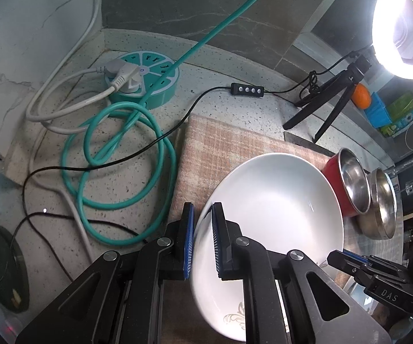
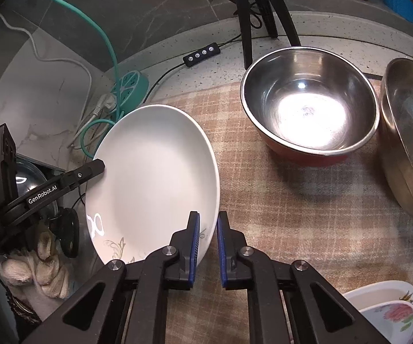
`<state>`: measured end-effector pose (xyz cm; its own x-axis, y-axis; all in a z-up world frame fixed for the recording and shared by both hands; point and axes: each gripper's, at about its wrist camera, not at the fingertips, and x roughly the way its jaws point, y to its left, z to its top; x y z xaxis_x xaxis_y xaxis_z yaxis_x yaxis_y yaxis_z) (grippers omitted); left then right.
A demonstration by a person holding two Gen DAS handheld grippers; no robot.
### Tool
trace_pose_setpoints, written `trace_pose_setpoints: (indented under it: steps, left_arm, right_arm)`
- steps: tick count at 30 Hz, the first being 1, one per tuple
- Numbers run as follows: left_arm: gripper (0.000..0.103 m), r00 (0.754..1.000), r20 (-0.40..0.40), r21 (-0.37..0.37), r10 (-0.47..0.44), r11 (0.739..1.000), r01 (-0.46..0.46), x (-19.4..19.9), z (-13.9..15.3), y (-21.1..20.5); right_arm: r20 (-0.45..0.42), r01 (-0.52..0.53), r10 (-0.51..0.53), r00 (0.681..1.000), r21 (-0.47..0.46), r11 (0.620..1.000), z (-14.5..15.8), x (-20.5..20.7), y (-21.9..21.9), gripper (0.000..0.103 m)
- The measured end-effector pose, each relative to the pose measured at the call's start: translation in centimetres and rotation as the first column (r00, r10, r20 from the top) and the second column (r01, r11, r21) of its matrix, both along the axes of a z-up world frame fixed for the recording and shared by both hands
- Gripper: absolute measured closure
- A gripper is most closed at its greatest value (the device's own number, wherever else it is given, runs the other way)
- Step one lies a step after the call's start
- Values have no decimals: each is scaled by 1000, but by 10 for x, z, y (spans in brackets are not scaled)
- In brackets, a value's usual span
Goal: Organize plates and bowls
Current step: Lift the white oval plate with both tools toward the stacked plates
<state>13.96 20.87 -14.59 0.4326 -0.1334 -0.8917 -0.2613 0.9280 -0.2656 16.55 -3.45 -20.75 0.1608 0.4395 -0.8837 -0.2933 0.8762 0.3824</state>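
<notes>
White plate (image 2: pixel 152 177) gripped at opposite rims by left gripper (image 1: pixel 201 240) and right gripper (image 2: pixel 208 249).

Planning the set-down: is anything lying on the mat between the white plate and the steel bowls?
Nothing visible. The white plate is gripped at its rim by both the left gripper and right gripper; the checked mat toward the red-sided steel bowl looks bare.

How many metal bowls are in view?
2. A red-sided steel bowl sits on the plaid mat; a plain steel bowl is right beside it. Others may be out of frame.
</notes>
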Motion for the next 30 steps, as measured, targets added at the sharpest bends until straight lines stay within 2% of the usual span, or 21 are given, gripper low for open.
trace_pose_setpoints:
  steps: [15, 24, 30]
  left_arm:
    - [92, 999, 48, 13, -24, 1000, 24, -35, 37, -46]
    - [92, 996, 60, 8, -72, 997, 72, -49, 47, -95]
    - [92, 994, 61, -22, -93, 995, 94, -58, 46, -122]
  right_arm:
    - [-12, 27, -27, 1000, 67, 997, 32, -32, -54, 93]
    - [-35, 80, -78, 996, 89, 993, 38, -52, -106, 93]
    - [-36, 117, -114, 993, 86, 989, 38, -63, -135, 93]
